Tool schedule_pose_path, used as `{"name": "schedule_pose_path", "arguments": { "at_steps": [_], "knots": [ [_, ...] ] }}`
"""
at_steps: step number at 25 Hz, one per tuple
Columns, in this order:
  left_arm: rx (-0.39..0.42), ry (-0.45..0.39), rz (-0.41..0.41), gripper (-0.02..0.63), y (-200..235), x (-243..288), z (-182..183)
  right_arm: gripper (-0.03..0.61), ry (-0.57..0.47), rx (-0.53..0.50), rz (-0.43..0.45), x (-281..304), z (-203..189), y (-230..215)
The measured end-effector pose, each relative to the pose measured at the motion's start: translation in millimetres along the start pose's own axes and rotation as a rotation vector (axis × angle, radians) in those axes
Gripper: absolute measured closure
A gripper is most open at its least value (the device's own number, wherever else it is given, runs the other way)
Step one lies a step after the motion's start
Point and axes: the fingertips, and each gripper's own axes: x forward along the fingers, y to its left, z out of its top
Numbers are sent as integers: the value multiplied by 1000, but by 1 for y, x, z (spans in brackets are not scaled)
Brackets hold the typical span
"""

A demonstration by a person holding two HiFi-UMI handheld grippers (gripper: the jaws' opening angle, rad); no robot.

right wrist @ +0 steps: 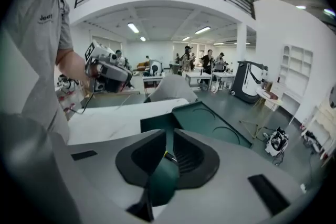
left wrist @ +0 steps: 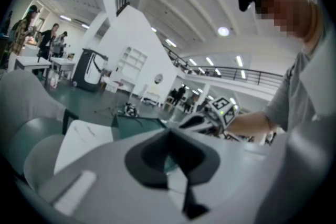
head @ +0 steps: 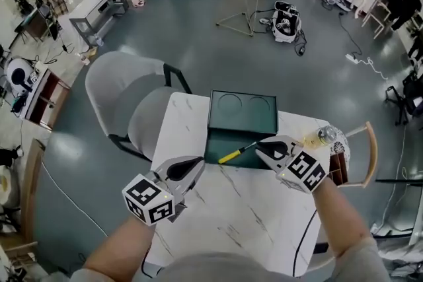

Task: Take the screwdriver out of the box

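Note:
A dark green box [head: 242, 113] stands open at the far side of the white marble table [head: 231, 208], its lid tipped back. The screwdriver [head: 232, 154] has a yellow handle and hangs over the box's front edge, handle pointing left. My right gripper [head: 260, 146] is shut on its metal shaft; in the right gripper view only a small dark and yellow bit of the screwdriver [right wrist: 169, 156] shows between the jaws, with the box [right wrist: 210, 124] beyond. My left gripper [head: 197, 165] is shut and empty, hovering over the table left of the box's front.
A grey chair [head: 129, 102] stands behind the table's left side. A small clear jar [head: 326, 135] and a wooden chair [head: 371, 150] are at the table's right edge. A black cable [head: 301, 241] hangs off the near right side.

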Motion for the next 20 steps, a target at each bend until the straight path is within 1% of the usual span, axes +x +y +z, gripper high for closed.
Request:
{"name": "schedule_pose_path", "arguments": {
  "at_steps": [4,7,10,11,17,20],
  "knots": [
    [-14,3,-1,609,17,11,-8,568,182,-190,36,31,-26,-7],
    [-25,-8,-10,609,24,19,-11,563,307,-299,82,50,-51,-6],
    [-15,-4,-21,609,27,26,-15,534,394,-358,118,63,-70,-5],
    [-9,1,-24,609,28,28,-17,511,418,-375,123,66,-74,-6],
    [-9,35,-30,609,36,38,-39,508,552,-506,117,77,-101,-13],
    [-27,42,-29,609,40,41,-47,508,589,-550,120,81,-108,-14]
  ]
}}
